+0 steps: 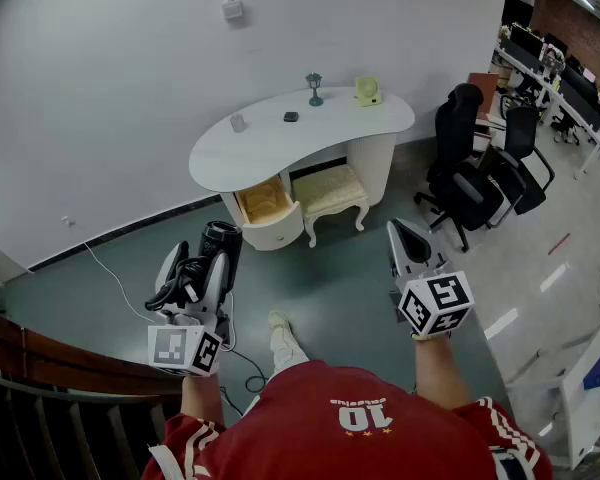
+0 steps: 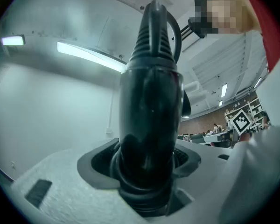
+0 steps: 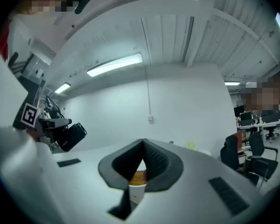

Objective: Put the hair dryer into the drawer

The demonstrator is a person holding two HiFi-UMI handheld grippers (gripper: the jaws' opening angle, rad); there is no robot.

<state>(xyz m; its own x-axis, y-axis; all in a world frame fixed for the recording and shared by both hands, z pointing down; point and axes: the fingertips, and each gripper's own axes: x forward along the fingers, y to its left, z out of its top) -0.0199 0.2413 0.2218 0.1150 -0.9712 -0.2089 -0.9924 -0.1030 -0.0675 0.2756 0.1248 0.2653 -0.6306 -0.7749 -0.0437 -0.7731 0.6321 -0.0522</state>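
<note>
- The hair dryer point(image 1: 223, 242) is shown black.
- The table point(image 1: 280, 140) is finished white.
- The drawer point(image 1: 263, 201) is lined tan.
- The stool point(image 1: 328, 189) is covered cream.
- The floor point(image 1: 340, 288) is coloured grey-green.

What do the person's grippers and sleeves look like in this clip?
The left gripper and right gripper have pale grey-white bodies, each bearing a cube with black square markers. Dark ribbed pads line the jaws. The person wears a red jersey with white-striped sleeves.

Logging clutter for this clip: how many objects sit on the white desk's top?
4: a pale cup at left, a dark item at centre, a teal figure and a yellow-green fan toward the right. None looks hidden.
</note>
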